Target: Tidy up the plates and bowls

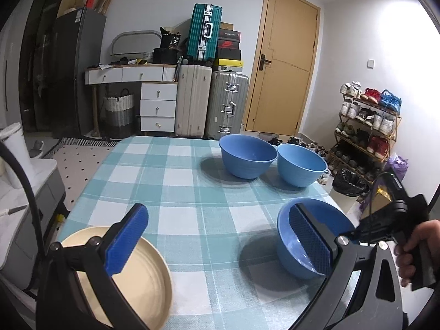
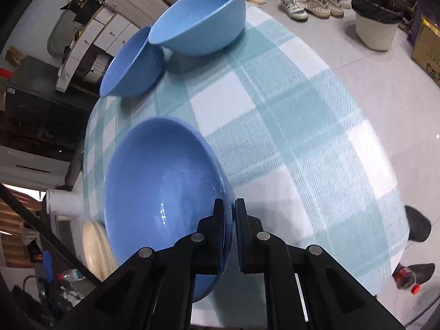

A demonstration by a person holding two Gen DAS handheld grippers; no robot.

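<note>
Bowls first: near blue bowl [image 2: 162, 192] clamped at its rim by the right gripper [image 2: 229, 217], one pad inside the wall, one outside, jaws nearly together on the thin edge. Seems lifted or tipped, judging by the shadow beneath in the left wrist view, though contact with the checked tablecloth [image 2: 288, 126] cannot be ruled out. Two more blue bowls ahead, at about 11 to 12 o'clock from the right fingers: far left bowl [image 2: 132, 66] and far right bowl [image 2: 200, 19], rims touching or nearly so, both upright. Probably the stacking target, so the carry runs forward across the cloth, then down, open side up. Left gripper [image 1: 217, 239] spread wide, holding nothing, hovering over the table; cream plate [image 1: 137, 280] below its left finger at 7 o'clock. Right hand clearly nearer the bowls.
</note>
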